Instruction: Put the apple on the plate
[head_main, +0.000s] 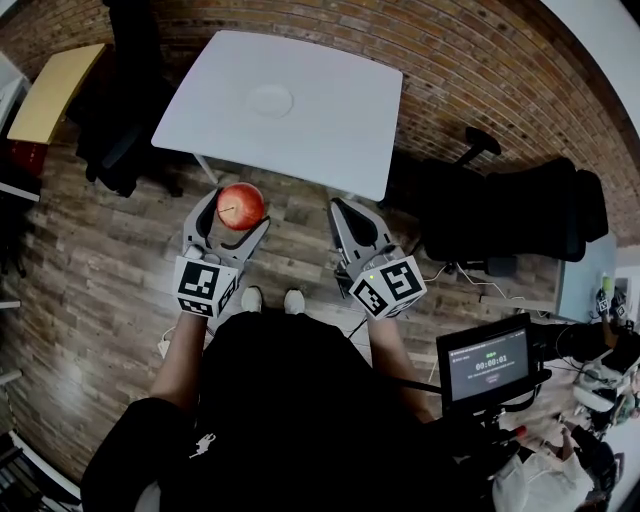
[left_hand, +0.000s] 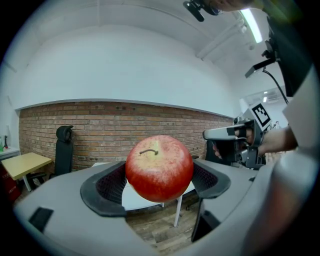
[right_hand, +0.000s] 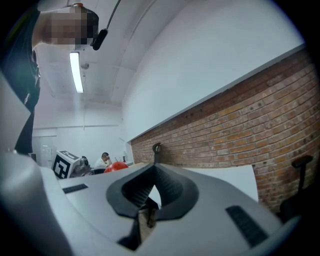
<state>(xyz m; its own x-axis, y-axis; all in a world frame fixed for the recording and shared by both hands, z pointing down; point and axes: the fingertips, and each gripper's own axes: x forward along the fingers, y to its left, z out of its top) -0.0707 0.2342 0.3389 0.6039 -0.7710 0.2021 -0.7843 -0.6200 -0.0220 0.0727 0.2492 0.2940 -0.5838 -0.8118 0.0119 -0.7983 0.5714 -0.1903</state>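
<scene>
Nearest the person, the left gripper (head_main: 235, 212) has its fingers (left_hand: 102, 192) clamped on the red apple (head_main: 240, 205), held over the wooden floor (head_main: 100, 260) just short of the table's near edge. Beside it, the right gripper (head_main: 338, 210) is empty, fingers together. Farther off, the white plate (head_main: 270, 100) sits near the middle of the white table (head_main: 340, 140).

Apple (head_main: 240, 205) in left claw (head_main: 237, 210), plate (head_main: 270, 99) on table (head_main: 330, 130) beyond
</scene>
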